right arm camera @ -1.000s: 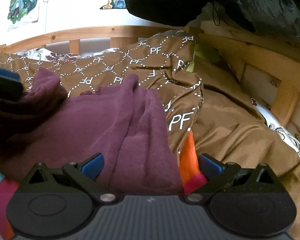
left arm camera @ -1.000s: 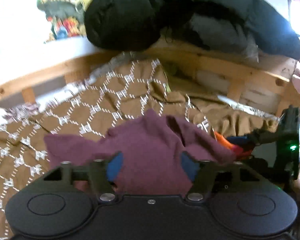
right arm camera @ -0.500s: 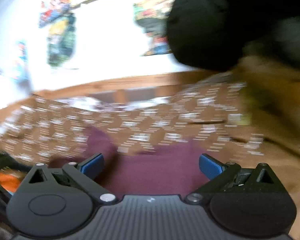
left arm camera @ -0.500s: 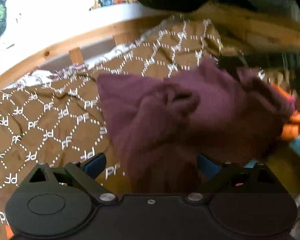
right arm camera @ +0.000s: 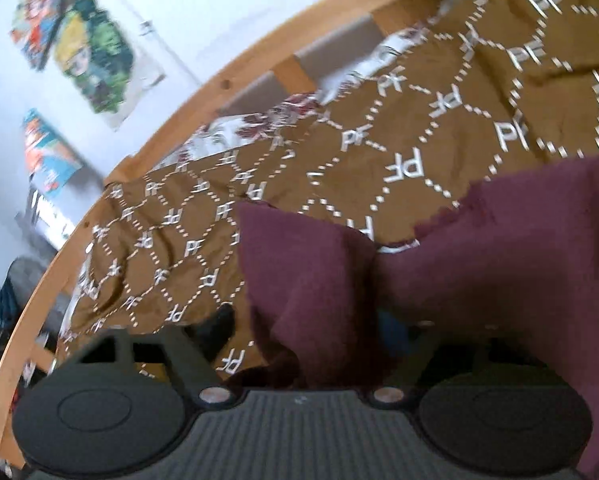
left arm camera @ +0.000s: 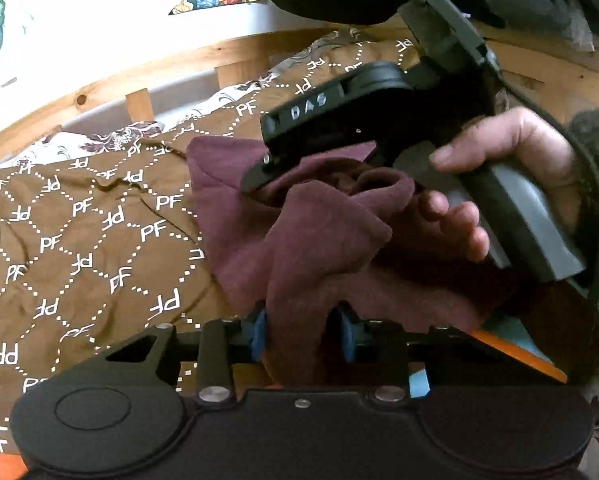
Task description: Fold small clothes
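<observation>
- Left gripper (left arm camera: 301, 334) at lower centre of its own view, blue fingers (left arm camera: 257, 334) drawn close and pinching a hanging fold of the maroon garment (left arm camera: 299, 240); just been closing, cloth between them.
- Maroon garment bunched across the centre of the left view, on top of the brown bedspread (left arm camera: 79, 240) printed with white "PF" letters and dotted diamonds.
- Right gripper (left arm camera: 259, 172) entering from the upper right of the left view, black body tilted down toward the left, tip pressed into the upper folds of the garment.
- Right hand (left arm camera: 511, 168) wrapped round the grey handle at right of the left view, thumb on top, other digits curled below, dark sleeve at the wrist.
- In the right view, garment (right arm camera: 311, 280) draped over the middle of the gripper (right arm camera: 299, 344), one flap standing up at centre and a wider piece filling the right side.
- Right fingers mostly hidden by cloth and blur; just been closing, garment between them, but whether they press on it cannot be told.
- Wooden bed rail (left arm camera: 99, 92) curving across the upper left of the left view, white wall behind.
- Colourful posters (right arm camera: 91, 52) on the wall at upper left of the right view.
- Orange cloth (left arm camera: 515, 352) peeking out at lower right of the left view, under the maroon garment.
</observation>
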